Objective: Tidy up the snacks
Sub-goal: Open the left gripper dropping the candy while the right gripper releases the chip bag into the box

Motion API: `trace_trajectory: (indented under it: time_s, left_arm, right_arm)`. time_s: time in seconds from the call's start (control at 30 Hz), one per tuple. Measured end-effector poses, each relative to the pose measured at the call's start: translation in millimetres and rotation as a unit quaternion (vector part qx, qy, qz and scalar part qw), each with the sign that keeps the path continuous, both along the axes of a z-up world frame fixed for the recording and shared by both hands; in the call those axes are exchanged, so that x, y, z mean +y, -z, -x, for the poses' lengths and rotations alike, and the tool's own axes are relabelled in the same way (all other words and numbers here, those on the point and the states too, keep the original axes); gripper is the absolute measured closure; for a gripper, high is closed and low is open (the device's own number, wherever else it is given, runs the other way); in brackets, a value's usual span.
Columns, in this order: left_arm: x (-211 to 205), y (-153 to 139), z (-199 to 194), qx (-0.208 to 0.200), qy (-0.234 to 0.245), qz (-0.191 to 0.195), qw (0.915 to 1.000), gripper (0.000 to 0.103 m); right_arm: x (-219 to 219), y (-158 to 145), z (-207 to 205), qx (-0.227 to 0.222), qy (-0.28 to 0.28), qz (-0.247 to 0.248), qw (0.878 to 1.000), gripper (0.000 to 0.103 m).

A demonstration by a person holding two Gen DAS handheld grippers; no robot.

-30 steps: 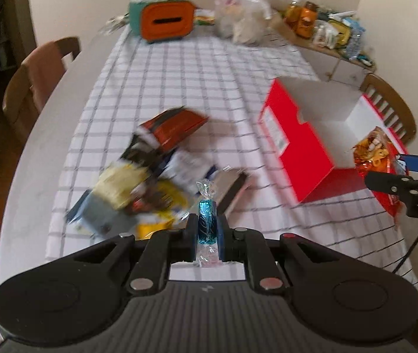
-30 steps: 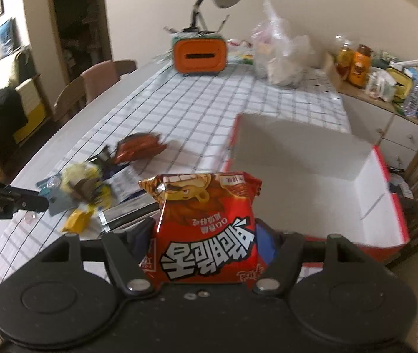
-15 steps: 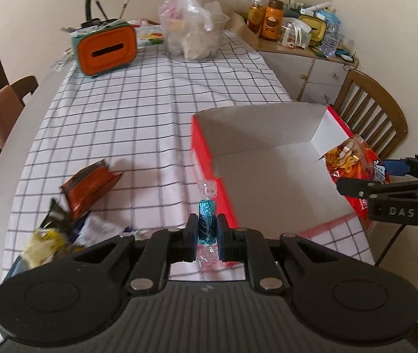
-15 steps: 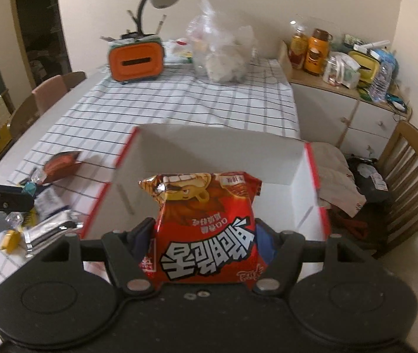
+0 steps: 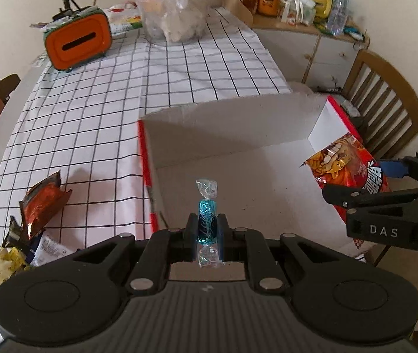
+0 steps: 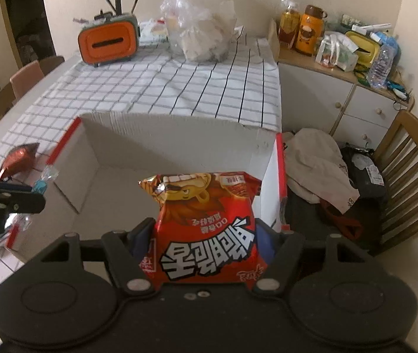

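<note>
"DAS" printed on right gripper clamping red snack bag, left gripper pinching blue candy, red box with white inside, nothing in it

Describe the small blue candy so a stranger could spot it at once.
Find the red cardboard box with the white inside on the checked tablecloth. Over its near left corner, the left tongs pinch a small blue twist-wrapped candy, clear ends, unlike the big red snack bag.

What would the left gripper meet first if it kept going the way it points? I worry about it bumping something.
Probably the bare white floor of the open box; the left gripper, shut on the blue candy, points into it, nothing between.
</note>
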State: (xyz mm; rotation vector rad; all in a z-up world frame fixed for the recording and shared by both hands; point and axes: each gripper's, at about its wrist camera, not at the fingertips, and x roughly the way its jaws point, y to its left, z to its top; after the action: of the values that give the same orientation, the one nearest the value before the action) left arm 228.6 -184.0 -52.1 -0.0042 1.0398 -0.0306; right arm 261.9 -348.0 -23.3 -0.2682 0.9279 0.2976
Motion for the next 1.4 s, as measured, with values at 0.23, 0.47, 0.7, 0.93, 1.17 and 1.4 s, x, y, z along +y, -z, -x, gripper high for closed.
trace_trajectory:
  time_s: [0.23,0.47,0.7,0.93,1.17,1.4]
  left_arm:
    - [-13.0,23.6,-9.3,0.026,0.014,-0.029,0.9992,0.091]
    - [-18.1,39.8,-7.9,0.044,0.019,-0.047,0.9977,0.091]
    - [-21.2,45.6,-5.1,0.049,0.028,-0.054,0.9969,0.091]
    - [-21.0,42.4,-2.2,0.045,0.028,-0.055,0.997,0.091]
    - [-13.6,31.4,5.9,0.033,0.019,-0.046,0.9982,0.083]
    - [-0.5,15.0,17.6,0.009,0.004,-0.035,0.9993,0.07]
  right_arm:
    - [6.8,23.0,-2.8,0.019,-0.023,0.023,0.999,0.034]
    - [8.6,36.1,1.0,0.033,-0.035,0.026,0.999,0.033]
    - [7.2,40.4,3.0,0.043,-0.041,0.021,0.998,0.033]
    - [4.9,35.9,11.0,0.041,-0.052,0.016,0.998,0.033]
    - [-2.4,19.5,18.7,0.028,-0.052,-0.008,0.998,0.029]
    - [-1.6,1.3,28.3,0.011,-0.059,-0.031,0.998,0.026]
